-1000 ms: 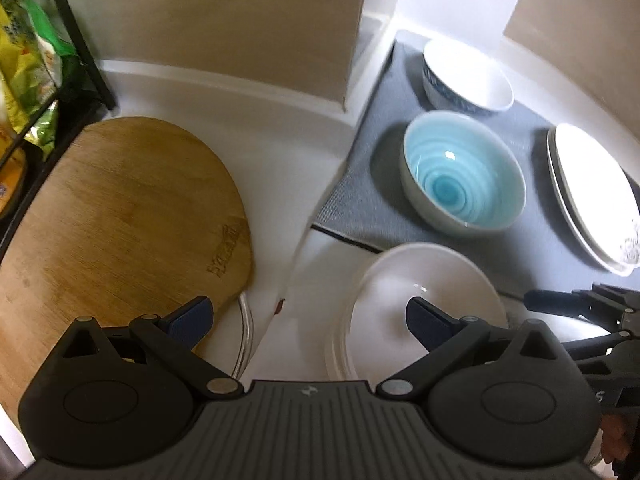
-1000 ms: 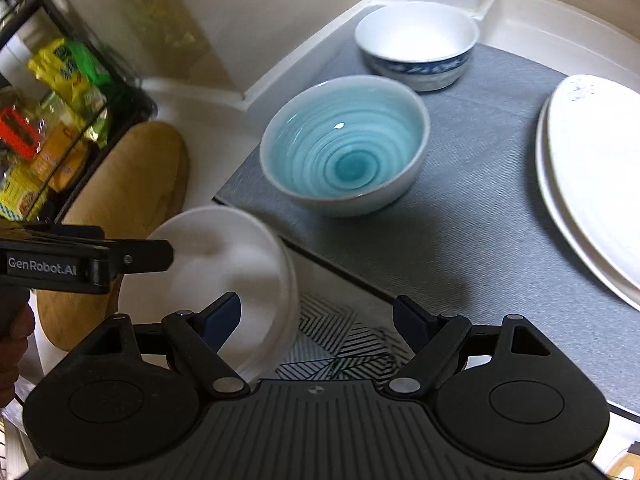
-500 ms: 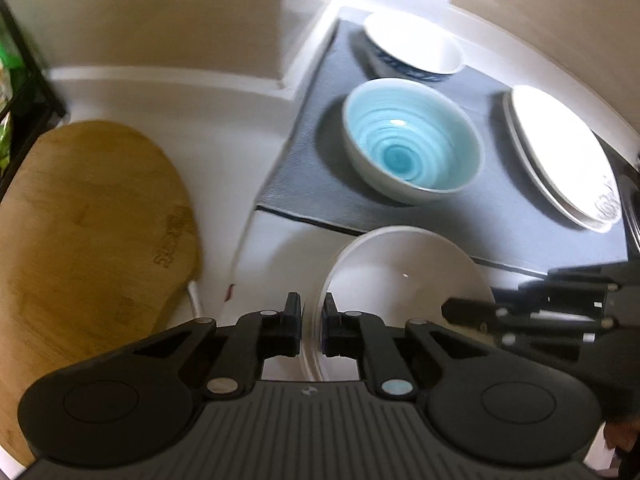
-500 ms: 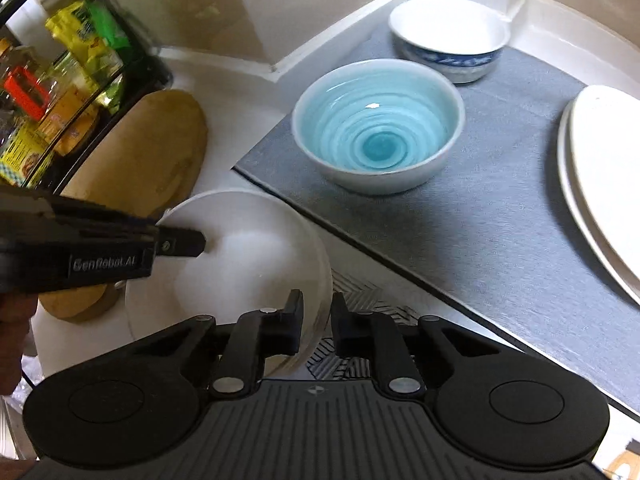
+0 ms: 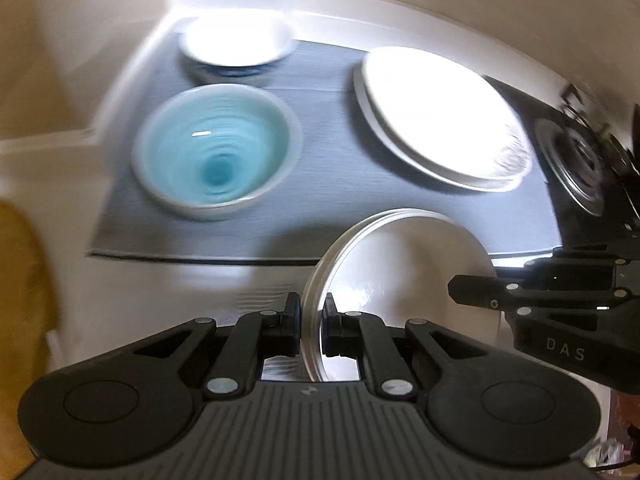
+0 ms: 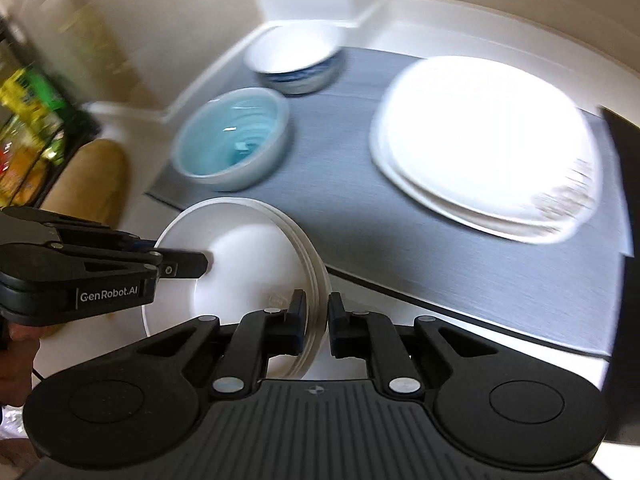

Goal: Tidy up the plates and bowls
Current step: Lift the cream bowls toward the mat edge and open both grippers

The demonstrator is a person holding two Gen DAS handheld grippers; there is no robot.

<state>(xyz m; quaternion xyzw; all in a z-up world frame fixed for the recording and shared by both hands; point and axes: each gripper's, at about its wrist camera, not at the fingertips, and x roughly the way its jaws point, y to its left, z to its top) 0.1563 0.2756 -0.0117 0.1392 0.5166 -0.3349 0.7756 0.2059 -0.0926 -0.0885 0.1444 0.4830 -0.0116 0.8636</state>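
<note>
A small stack of white plates (image 5: 404, 264) is held between both grippers, lifted and tilted above the counter. My left gripper (image 5: 311, 322) is shut on its left rim; it also shows in the right wrist view (image 6: 180, 258). My right gripper (image 6: 316, 316) is shut on the opposite rim of the stack (image 6: 248, 264); it also shows in the left wrist view (image 5: 472, 292). On the grey mat (image 5: 328, 168) sit a blue bowl (image 5: 214, 156), a white bowl with blue pattern (image 5: 236, 46) and a stack of large white plates (image 5: 436, 116).
A wooden cutting board (image 6: 86, 184) lies on the white counter at left. A black rack with snack packets (image 6: 24, 132) stands at the far left. A stove burner (image 5: 576, 160) is at the right of the mat. Walls close off the back.
Both grippers went from open to shut on the white plate stack, then lifted it and carried it to the right, toward the mat. The views are motion-blurred now.
</note>
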